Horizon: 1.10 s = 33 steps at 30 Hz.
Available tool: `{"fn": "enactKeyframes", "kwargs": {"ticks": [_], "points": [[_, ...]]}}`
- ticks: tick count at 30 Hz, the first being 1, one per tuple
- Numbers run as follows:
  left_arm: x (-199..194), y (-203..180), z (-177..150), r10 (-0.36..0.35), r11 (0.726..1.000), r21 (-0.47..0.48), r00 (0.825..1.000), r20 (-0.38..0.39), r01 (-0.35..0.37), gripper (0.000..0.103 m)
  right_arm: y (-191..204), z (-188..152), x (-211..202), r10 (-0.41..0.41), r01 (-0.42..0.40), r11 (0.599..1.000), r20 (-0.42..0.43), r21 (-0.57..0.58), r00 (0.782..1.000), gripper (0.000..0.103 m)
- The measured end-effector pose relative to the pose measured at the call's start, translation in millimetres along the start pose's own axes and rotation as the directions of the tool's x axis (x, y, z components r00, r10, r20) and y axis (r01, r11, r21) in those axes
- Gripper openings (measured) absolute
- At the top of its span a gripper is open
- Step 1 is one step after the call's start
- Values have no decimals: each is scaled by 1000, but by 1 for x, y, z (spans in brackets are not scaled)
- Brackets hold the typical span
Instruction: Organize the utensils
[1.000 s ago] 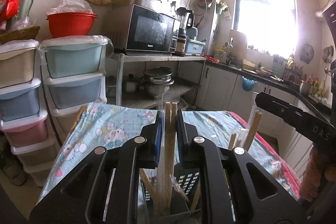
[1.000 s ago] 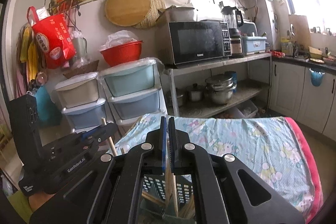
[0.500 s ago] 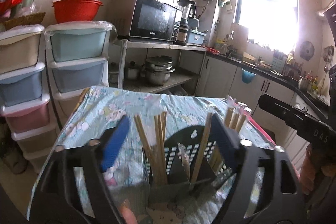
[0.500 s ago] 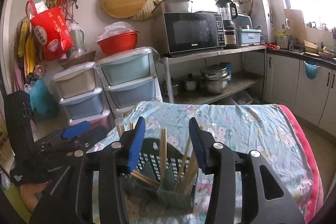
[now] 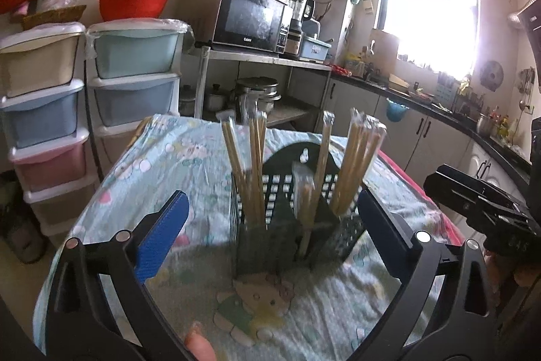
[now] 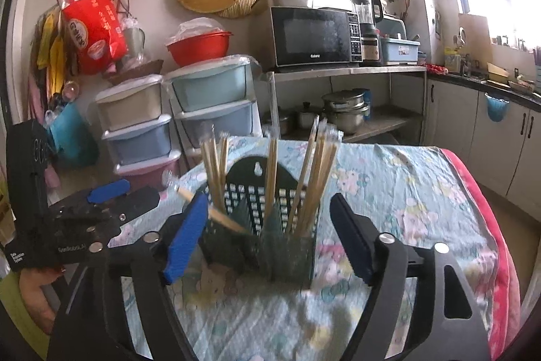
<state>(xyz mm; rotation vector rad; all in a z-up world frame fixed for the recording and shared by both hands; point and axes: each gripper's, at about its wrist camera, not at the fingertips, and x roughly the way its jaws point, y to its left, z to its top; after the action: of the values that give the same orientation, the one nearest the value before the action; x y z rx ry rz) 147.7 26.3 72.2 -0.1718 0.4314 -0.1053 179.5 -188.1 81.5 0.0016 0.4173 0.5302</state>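
Note:
A dark perforated utensil caddy (image 5: 294, 219) stands on the cartoon-print tablecloth (image 5: 169, 164). Several wrapped wooden chopsticks (image 5: 253, 164) stand upright in its compartments. My left gripper (image 5: 270, 225) is open wide and empty, just in front of the caddy. In the right wrist view the caddy (image 6: 267, 225) holds the chopsticks (image 6: 314, 175), and one chopstick (image 6: 216, 212) leans out to the left. My right gripper (image 6: 267, 235) is open and empty, its fingers either side of the caddy. The left gripper (image 6: 101, 202) shows at the left of that view.
Stacked plastic drawers (image 5: 135, 83) stand beyond the table's left side. A metal shelf with a microwave (image 5: 250, 19) and pots is behind. Kitchen cabinets (image 5: 422, 131) run along the right. The tablecloth's red edge (image 6: 487, 225) marks the table's right side.
Both grippers were shut on chopsticks over the caddy a second ago. They opened, left the chopsticks standing in the caddy, and pulled back.

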Motion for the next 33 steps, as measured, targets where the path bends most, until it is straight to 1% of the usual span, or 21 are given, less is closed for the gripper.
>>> {"fn": "enactKeyframes", "kwargs": {"ticks": [2,8,14,18,24,27,29,31,33], "points": [[-4,-2,-9,6,1000,2,1000,-8,-6,92,3,-7,-4,-6,6,1000,-4,-7,1000,81],[-11,-5,-31,15,1000,6,1000,-18,-15,92,13,-34,-13,-26,25,999,-28,-38,999,88],[-17,-9,-48,21,1000,6,1000,-8,-21,92,14,-57,-23,-62,61,997,-2,-46,998,94],[-20,-12,-58,24,1000,10,999,22,-24,92,9,-71,-30,-92,93,995,36,-28,995,95],[-21,-16,-77,30,999,24,999,45,-31,92,1,-93,-40,-151,150,988,103,18,983,96],[-24,-17,-84,5,1000,21,997,76,-6,92,0,-102,-43,-180,179,984,131,17,975,96],[-26,-19,-87,13,999,38,995,99,-17,92,0,-106,-43,-195,195,981,142,12,971,96],[-28,-23,-90,37,997,57,991,131,-45,92,0,-110,-43,-209,210,978,162,6,964,96],[-29,-24,-92,25,998,62,989,148,-35,92,0,-115,-43,-220,224,975,180,-3,959,96]]}}
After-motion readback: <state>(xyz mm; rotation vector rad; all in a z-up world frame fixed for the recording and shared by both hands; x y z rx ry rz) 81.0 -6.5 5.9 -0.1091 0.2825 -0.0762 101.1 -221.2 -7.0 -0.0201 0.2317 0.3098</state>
